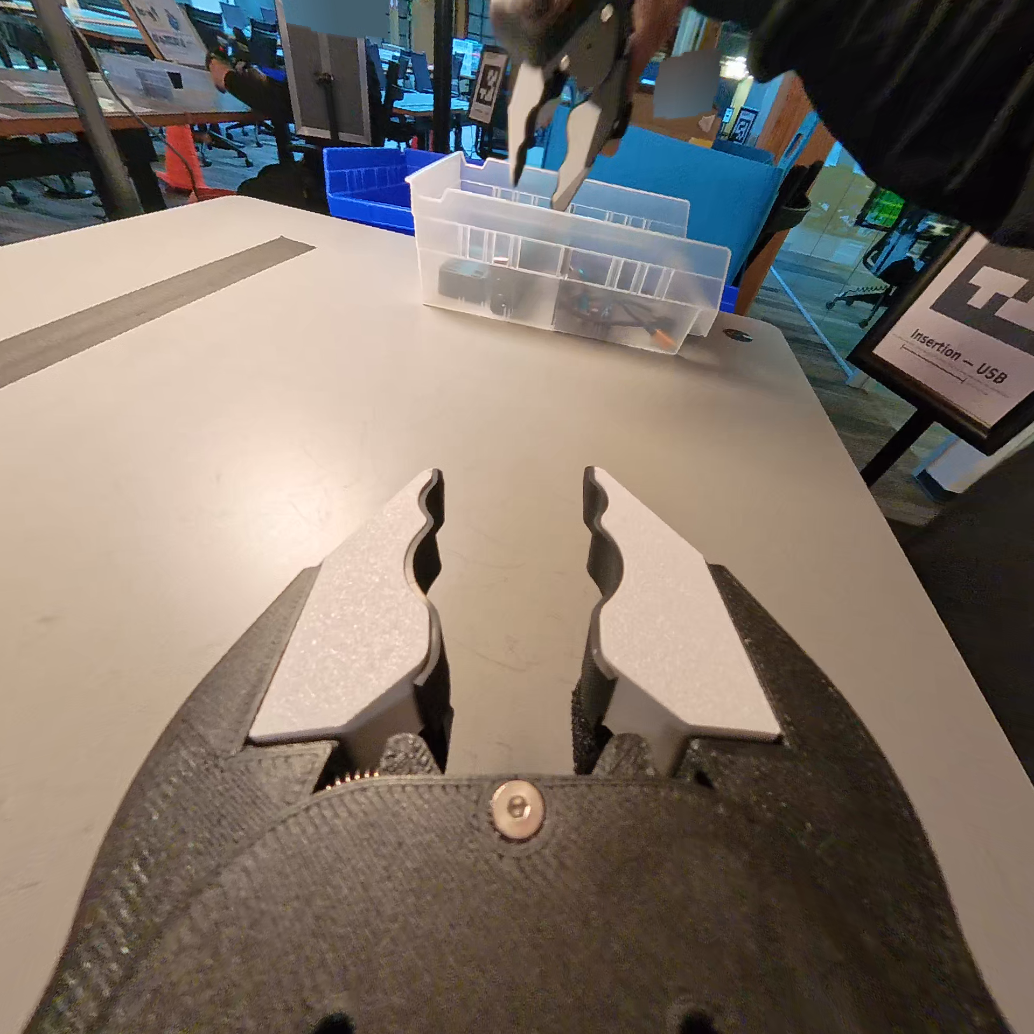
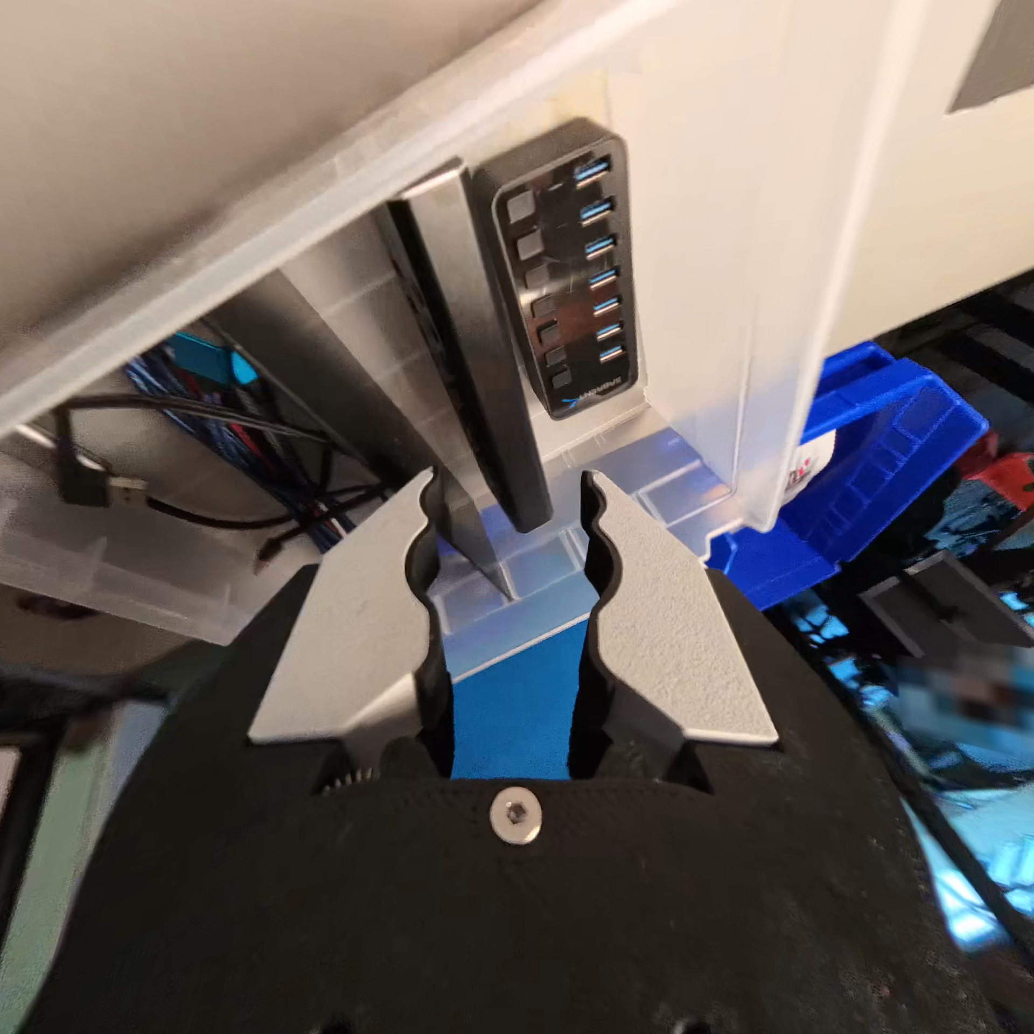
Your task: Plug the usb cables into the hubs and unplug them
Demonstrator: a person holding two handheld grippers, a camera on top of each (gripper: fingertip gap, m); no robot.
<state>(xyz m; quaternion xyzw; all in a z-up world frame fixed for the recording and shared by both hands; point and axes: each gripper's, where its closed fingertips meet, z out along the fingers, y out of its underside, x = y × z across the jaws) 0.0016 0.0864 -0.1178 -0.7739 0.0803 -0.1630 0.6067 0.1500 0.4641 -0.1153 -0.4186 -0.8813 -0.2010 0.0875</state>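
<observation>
Both grippers' jaws gape empty — right gripper above a logo-marked black hub, left gripper over the table.

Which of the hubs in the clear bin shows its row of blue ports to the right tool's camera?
The black hub lying flat against the bin wall; the slim grey hub beside it stands edge-on, its ports hidden.

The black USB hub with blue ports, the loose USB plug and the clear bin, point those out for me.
black USB hub (image 2: 576,268): right wrist view, glossy face beside its ports.
loose USB plug (image 2: 127,497): right wrist view, metal connector shell.
clear bin (image 1: 632,274): left wrist view, front wall.
</observation>
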